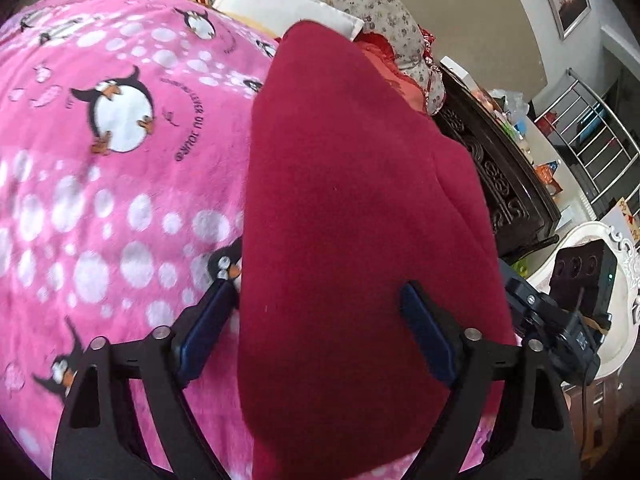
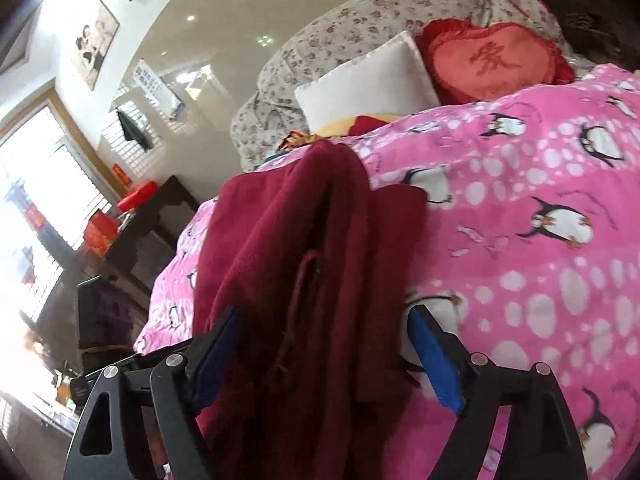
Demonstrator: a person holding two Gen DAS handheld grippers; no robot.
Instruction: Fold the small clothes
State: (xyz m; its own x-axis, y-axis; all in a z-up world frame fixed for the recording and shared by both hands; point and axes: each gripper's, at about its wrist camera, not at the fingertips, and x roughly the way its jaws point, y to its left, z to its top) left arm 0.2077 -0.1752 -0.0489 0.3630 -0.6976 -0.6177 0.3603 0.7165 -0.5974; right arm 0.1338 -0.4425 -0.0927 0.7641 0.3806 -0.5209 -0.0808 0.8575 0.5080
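Cloth: a soft dark red fleece garment (image 1: 352, 208) lies on the bed, on top of a fluffy pink blanket with penguins and white dots (image 1: 120, 200). In the right wrist view the red garment (image 2: 304, 240) looks bunched up, with long folds running along it.
Left gripper: the black left gripper with blue pads (image 1: 318, 312) is right over the near end of the red garment. Its jaws are spread wide. One pad sits at the garment's left edge and the other pad is over the red cloth. It pinches nothing.
Right gripper: the black right gripper with blue pads (image 2: 324, 328) has its jaws spread wide too. The folded red cloth runs between the two pads. It is hard to tell if a pad touches the cloth.
Bed: behind the garment are a white square pillow (image 2: 368, 80), a red heart-shaped cushion (image 2: 492, 60) and a grey quilt with small flowers (image 2: 340, 32).
Beside the bed: a dark carved wooden cabinet (image 1: 500, 168) stands next to it.
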